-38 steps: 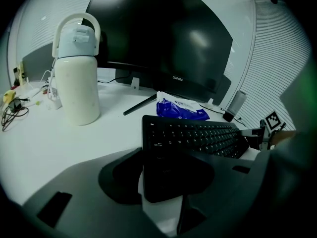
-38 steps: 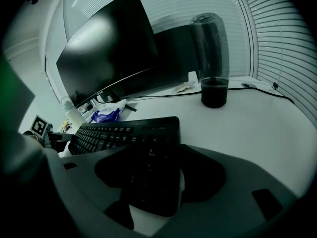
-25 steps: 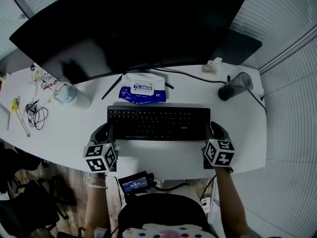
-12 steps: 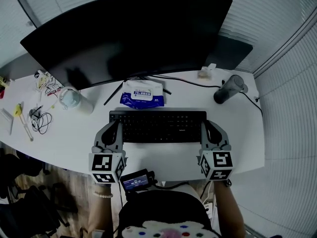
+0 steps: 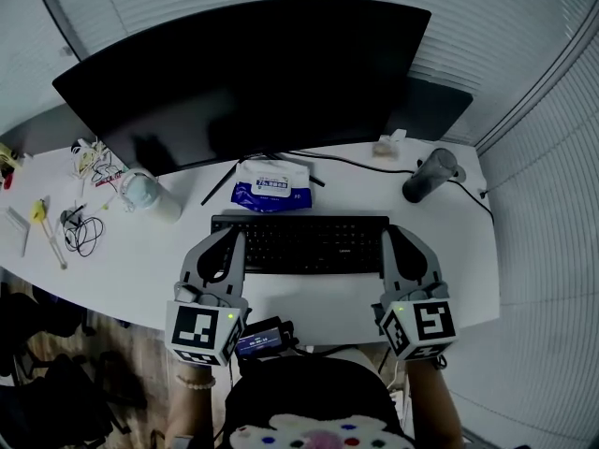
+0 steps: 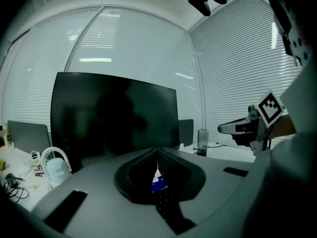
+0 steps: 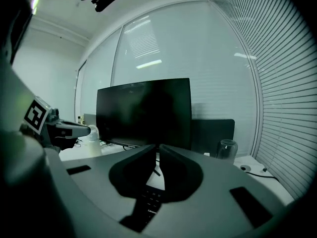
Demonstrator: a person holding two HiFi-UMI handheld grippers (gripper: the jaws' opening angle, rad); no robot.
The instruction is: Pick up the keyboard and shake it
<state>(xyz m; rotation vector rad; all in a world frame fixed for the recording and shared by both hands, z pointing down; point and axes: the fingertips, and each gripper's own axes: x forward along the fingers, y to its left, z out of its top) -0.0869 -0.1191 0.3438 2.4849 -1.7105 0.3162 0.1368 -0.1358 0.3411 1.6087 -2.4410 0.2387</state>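
The black keyboard (image 5: 299,243) hangs level above the white desk (image 5: 131,251), in front of the monitor. My left gripper (image 5: 223,243) is shut on its left end and my right gripper (image 5: 397,241) is shut on its right end. In the left gripper view the jaws of the left gripper (image 6: 157,155) meet, with the keyboard (image 6: 167,209) running out below them. The right gripper view shows the right gripper (image 7: 158,152) the same way over the keyboard (image 7: 147,205). Each gripper view also catches the other gripper across from it.
A wide black monitor (image 5: 243,73) stands behind. A blue pack of wipes (image 5: 270,185) lies by its stand. At the right stands a dark tumbler (image 5: 426,176) with a cable beside it; at the left are a white mask (image 5: 140,190) and tangled cables (image 5: 80,232).
Both grippers closed on the keyboard's ends and rose toward the camera, lifting the keyboard off the desk. Both marker cubes look larger now.
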